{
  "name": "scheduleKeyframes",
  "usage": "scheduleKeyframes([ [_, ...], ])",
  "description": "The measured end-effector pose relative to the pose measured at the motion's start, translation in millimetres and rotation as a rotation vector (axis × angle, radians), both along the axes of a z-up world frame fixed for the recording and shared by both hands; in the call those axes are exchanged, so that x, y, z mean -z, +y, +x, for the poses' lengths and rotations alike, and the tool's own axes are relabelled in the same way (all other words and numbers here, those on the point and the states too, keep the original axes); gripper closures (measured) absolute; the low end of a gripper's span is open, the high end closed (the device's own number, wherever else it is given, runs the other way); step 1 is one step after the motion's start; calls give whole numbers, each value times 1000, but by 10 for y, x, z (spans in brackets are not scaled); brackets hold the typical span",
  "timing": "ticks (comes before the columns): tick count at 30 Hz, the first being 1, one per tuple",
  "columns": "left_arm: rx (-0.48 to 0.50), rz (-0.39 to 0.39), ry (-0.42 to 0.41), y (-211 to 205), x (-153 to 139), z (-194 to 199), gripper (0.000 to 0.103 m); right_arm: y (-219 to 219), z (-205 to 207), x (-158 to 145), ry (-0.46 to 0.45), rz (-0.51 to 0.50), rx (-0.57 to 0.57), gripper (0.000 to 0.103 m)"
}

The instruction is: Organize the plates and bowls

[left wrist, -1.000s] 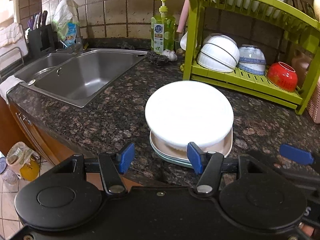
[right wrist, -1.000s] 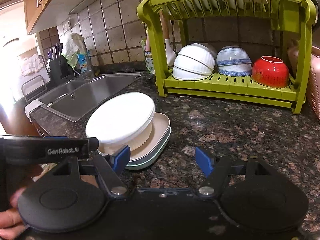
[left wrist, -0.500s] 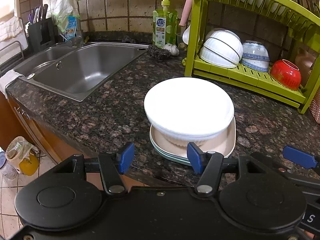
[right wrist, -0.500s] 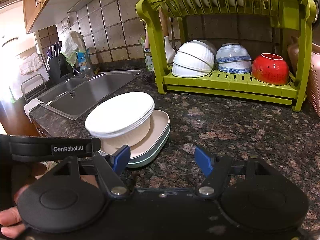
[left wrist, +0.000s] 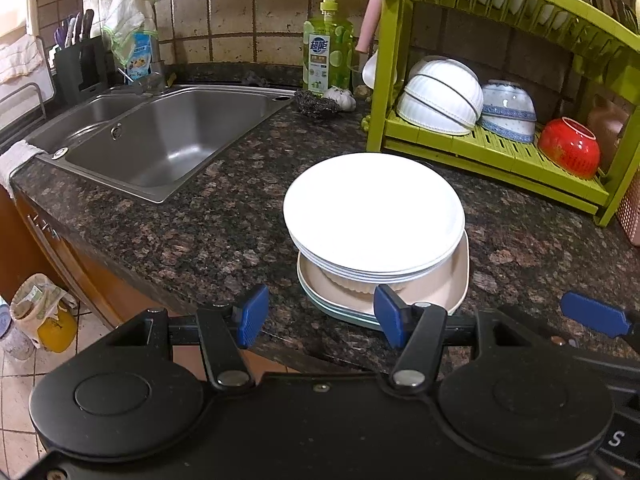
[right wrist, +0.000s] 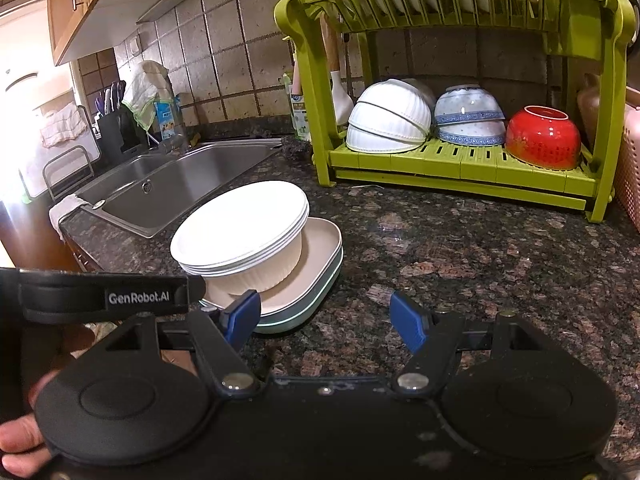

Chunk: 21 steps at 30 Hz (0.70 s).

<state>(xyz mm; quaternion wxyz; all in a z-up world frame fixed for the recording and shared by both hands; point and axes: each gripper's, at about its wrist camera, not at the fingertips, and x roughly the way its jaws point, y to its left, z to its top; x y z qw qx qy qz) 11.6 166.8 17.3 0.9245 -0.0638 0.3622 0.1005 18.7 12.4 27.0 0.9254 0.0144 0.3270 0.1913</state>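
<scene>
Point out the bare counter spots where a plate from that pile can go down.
Widest free patch: the granite between the plate stack and the green dish rack, running right to the pink basket. Another strip lies between the stack and the sink. Crowded: the rack's lower shelf, full of bowls, and the corner around the soap bottle.
</scene>
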Motion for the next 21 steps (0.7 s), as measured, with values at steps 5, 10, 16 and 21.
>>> scheduleKeyframes([
  [5, 16, 11, 11, -51, 17, -9, 40, -8, 4, -2, 2, 5, -2, 28],
  [10, 19, 18, 20, -68, 31, -16, 40, -16, 4, 1, 2, 2, 4, 28],
  [16, 15, 18, 23, -70, 31, -18, 40, -12, 5, 2, 4, 4, 4, 28],
  [21, 13, 17, 25, -63, 32, -18, 40, -12, 14, 7, 7, 4, 3, 28],
])
